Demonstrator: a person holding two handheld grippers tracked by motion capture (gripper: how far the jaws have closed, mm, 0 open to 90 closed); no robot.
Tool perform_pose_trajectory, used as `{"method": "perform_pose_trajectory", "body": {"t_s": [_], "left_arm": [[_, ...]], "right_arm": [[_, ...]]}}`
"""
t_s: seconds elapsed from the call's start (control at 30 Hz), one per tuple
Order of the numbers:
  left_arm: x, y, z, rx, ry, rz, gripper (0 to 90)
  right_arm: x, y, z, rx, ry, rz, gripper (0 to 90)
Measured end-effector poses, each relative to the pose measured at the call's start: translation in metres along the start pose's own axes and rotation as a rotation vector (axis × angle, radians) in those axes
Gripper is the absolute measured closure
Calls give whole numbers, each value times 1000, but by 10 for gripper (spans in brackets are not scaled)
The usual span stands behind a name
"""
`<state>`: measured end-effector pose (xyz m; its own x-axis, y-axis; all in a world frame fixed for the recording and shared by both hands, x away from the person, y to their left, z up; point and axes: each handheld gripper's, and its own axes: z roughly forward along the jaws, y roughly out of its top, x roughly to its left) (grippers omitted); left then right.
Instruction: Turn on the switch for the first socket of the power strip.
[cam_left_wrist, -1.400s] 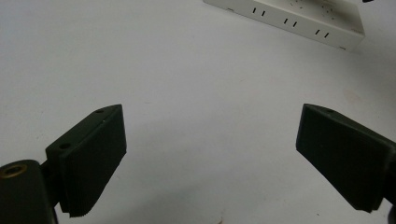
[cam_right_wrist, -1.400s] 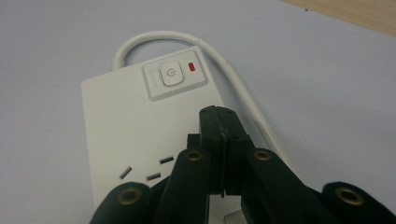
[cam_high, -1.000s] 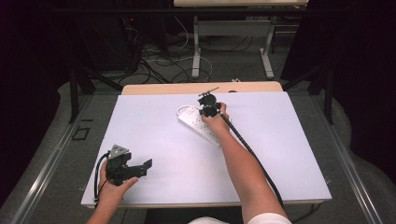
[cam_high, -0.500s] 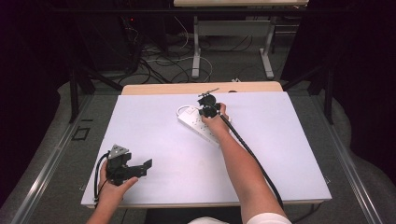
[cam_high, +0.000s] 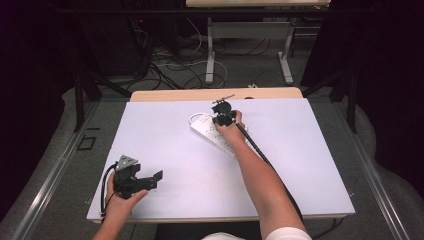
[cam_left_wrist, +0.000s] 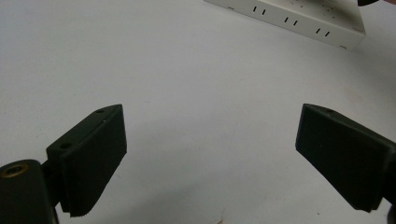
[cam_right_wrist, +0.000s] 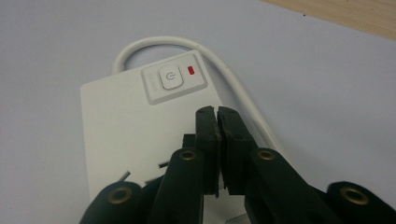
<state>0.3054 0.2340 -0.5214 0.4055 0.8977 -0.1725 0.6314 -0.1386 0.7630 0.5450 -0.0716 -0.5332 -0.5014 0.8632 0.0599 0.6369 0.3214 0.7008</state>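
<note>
A white power strip lies slantwise on the white table top, right of centre at the back. My right gripper points down at the strip's switch end. In the right gripper view my right gripper hangs just over the power strip, below its power button and red lamp. Its jaws stand together; they have just been opening by a hair, with nothing between them. My left gripper rests open near the front left edge. In its own view my left gripper holds nothing, with the strip far off.
The strip's white cable loops round its switch end. A wooden table edge shows behind the white top. On the floor beyond lie loose cables between desk legs. My right forearm crosses the table's middle right.
</note>
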Motion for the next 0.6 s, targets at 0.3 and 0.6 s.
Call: {"method": "perform_pose_trajectory", "body": {"t_s": [0.3, 0.6], "left_arm": [[0, 0, 1, -2, 1, 5, 84], [-1, 0, 1, -2, 2, 5, 84]], "right_arm": [[3, 0, -1, 6, 3, -3, 792], [6, -2, -3, -1, 11, -2, 669]]}}
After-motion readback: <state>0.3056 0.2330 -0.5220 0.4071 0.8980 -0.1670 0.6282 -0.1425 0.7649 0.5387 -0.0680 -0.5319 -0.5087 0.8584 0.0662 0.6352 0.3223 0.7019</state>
